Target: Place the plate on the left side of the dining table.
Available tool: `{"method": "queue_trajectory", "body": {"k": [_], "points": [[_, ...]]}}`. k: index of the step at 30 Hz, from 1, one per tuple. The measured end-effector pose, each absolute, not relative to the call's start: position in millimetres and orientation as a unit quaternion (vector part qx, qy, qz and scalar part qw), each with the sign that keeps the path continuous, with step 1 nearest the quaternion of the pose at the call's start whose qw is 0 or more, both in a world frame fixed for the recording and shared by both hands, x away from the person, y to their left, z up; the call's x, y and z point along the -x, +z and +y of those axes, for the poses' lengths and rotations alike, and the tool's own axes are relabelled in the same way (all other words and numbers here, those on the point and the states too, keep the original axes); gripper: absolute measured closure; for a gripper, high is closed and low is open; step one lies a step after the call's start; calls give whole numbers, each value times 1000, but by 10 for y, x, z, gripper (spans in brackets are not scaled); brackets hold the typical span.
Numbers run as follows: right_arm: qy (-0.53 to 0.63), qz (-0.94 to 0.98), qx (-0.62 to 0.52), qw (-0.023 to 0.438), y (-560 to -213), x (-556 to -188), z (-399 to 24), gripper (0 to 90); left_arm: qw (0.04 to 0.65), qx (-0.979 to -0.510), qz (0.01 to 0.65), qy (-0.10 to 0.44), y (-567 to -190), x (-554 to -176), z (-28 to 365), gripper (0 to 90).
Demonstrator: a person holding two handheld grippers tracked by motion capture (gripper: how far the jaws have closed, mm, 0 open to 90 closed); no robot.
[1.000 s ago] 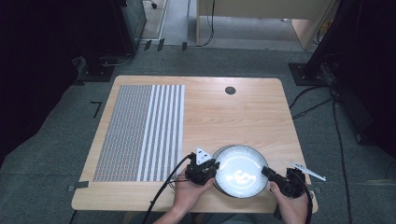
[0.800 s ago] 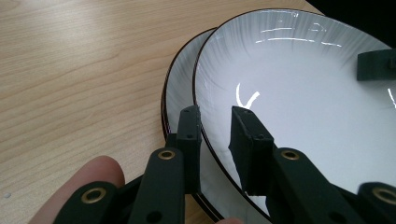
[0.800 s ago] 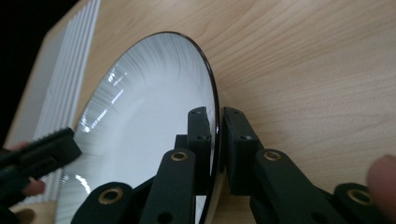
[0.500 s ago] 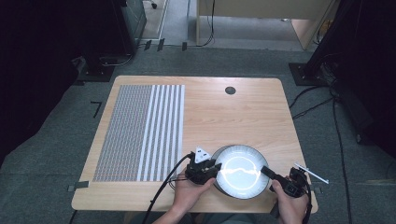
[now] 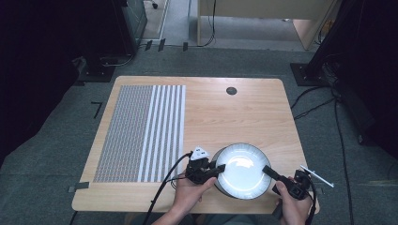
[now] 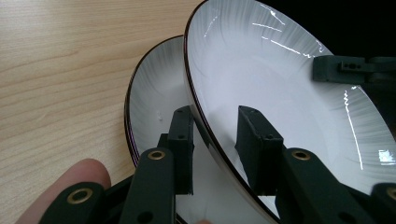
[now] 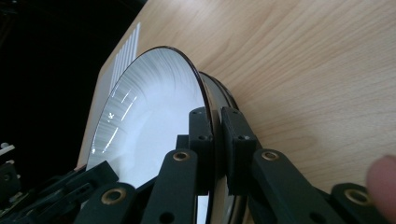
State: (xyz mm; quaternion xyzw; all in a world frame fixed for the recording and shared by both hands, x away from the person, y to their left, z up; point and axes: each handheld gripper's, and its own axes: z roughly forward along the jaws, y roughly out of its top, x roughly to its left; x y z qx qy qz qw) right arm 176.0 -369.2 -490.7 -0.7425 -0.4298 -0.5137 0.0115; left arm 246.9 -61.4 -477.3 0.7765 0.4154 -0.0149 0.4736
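Observation:
A stack of white plates with dark rims sits near the table's front edge, right of centre. The top plate (image 5: 241,168) (image 6: 280,84) (image 7: 149,107) is tilted up off the lower plate (image 6: 154,93) (image 7: 219,88). My right gripper (image 5: 266,170) (image 7: 215,114) is shut on the top plate's right rim. My left gripper (image 5: 219,168) (image 6: 215,116) straddles the left rim. Its jaws have just been opening and stand apart from the rim, one above it and one below.
The wooden table (image 5: 225,117) carries a grey and white striped mat (image 5: 141,131) on its left half and a black grommet (image 5: 231,91) near the far edge. Cables trail from both grippers over the front edge. Dark floor and furniture surround the table.
The bright reflection on the top plate has shifted and spread, so the plate has tilted slightly. Both hands stay at the plate's sides.

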Motion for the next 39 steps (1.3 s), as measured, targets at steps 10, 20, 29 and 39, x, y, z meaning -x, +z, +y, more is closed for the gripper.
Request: {"method": "queue_trajectory", "body": {"k": [10,20,29,39], "points": [[-520,-433,736,10,-4795,-1782,-3568,842,479,-768,425,-8,-4654,-2478,-492,699],[-524,-443,728,14,-4707,-1901,-3366,842,483,-758,438,0,-4550,-2526,-252,709],[-521,-453,723,16,-4666,-2031,-3161,843,483,-750,451,4,-4520,-2584,-37,715],[-520,-468,714,19,-4582,-2239,-2848,845,488,-736,469,20,-4458,-2659,276,718]]}}
